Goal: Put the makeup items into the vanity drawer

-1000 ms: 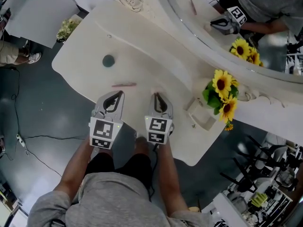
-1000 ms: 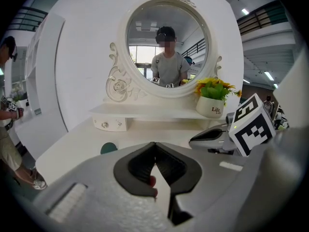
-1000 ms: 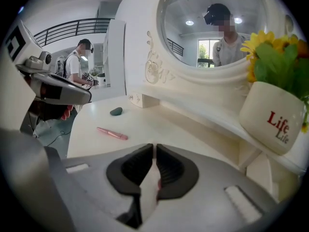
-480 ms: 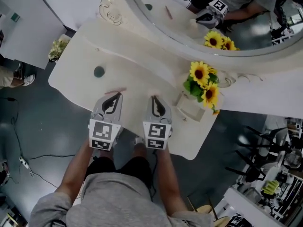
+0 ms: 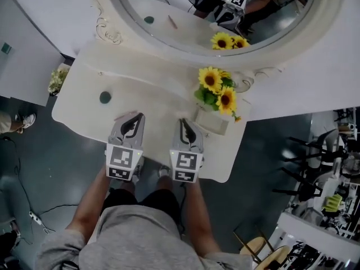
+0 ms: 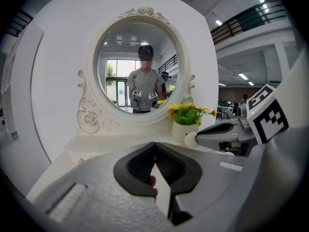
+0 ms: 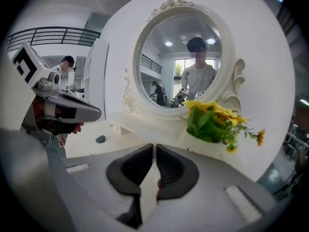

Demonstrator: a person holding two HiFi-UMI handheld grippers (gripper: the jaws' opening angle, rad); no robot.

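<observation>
A pink makeup pencil [image 5: 125,116] lies on the cream vanity top [image 5: 157,97], just left of the tip of my left gripper [image 5: 140,116]. Farther left sits a small dark green round item [image 5: 105,97], which also shows in the right gripper view [image 7: 100,139]. My left gripper [image 6: 155,144] is shut with nothing between its jaws. My right gripper [image 5: 181,121] hangs beside it over the table's front part. Its jaws [image 7: 154,146] meet at the tips, also with nothing between them. No open drawer shows in any view.
A white vase of sunflowers [image 5: 216,97] stands just right of the right gripper, in front of the oval mirror [image 5: 214,16]. The table's front edge [image 5: 214,179] runs under both grippers. Dark floor lies to the left, and racks of equipment [image 5: 320,196] stand at the right.
The head view has swung up, so more of the mirror shows. The pink pencil, earlier ahead of the left gripper, now lies at its left side. Both grippers stay shut, side by side.
</observation>
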